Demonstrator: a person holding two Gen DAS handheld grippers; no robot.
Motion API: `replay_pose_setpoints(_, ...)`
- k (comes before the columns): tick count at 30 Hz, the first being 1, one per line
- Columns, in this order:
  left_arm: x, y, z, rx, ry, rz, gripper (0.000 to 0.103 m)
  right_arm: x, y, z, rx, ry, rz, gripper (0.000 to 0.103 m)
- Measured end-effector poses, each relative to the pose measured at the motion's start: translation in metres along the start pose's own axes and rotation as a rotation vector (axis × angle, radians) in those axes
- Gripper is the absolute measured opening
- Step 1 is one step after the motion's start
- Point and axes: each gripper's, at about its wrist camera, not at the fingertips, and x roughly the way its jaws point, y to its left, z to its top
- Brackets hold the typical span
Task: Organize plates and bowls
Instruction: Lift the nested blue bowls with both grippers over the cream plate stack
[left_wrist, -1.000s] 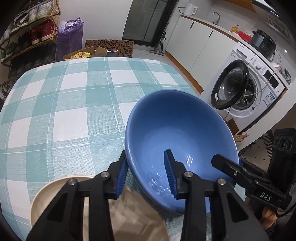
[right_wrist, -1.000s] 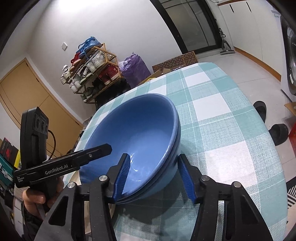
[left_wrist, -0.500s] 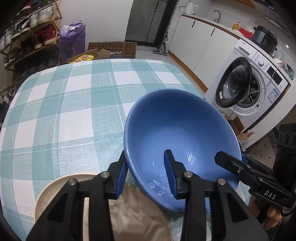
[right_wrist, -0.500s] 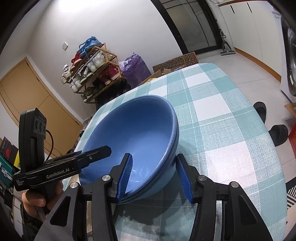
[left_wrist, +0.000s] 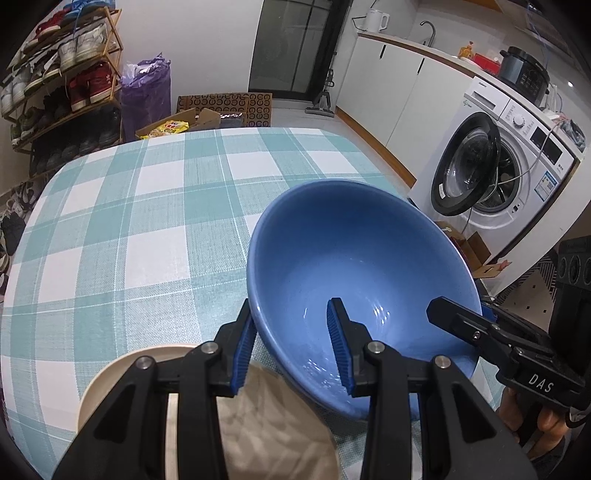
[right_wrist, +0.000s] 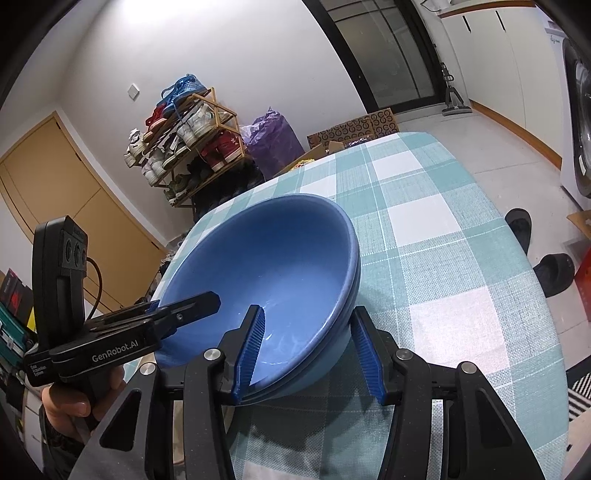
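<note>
Through the left wrist camera, you are looking down on a blue bowl (left_wrist: 354, 266) sitting on the teal-and-white checked tablecloth (left_wrist: 129, 229), towards the table's right edge. The bowl is round, so it is showing no long axis; its mouth is facing up and tipping slightly towards your camera. Your left gripper (left_wrist: 291, 343) is straddling the near rim: one blue pad is lying against the outer wall and the other is reaching down inside. The jaws are narrow and seem to be clamping the rim, though the inner pad's contact is hard to make out. Just below the bowl, a cream plate (left_wrist: 110, 376) is lying flat with something beige and crumpled on it, partly hidden by your gripper's frame. The tip of your other gripper is poking in over the bowl's right rim.

Through the right wrist camera, you are seeing two blue bowls nested, the top bowl (right_wrist: 266, 269) sitting inside a lower bowl (right_wrist: 321, 365), both mouths up and leaning towards you. Your right gripper (right_wrist: 308, 350) is straddling their near rims, the left pad inside the top bowl and the right pad standing clear of the outer wall with tablecloth showing between, so these jaws are apart and not gripping. Your left hand (right_wrist: 74, 402) is holding the other gripper at the bowl's left rim.
</note>
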Motion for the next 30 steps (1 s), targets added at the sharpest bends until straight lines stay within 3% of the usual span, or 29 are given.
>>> replay_pose_setpoints(30, -0.055, -0.006, -0.003, 0.029, -0.092, 0.029, 0.037, -0.038, 0.034, 0.001, -0.073, -0.054, 0.030, 0.050)
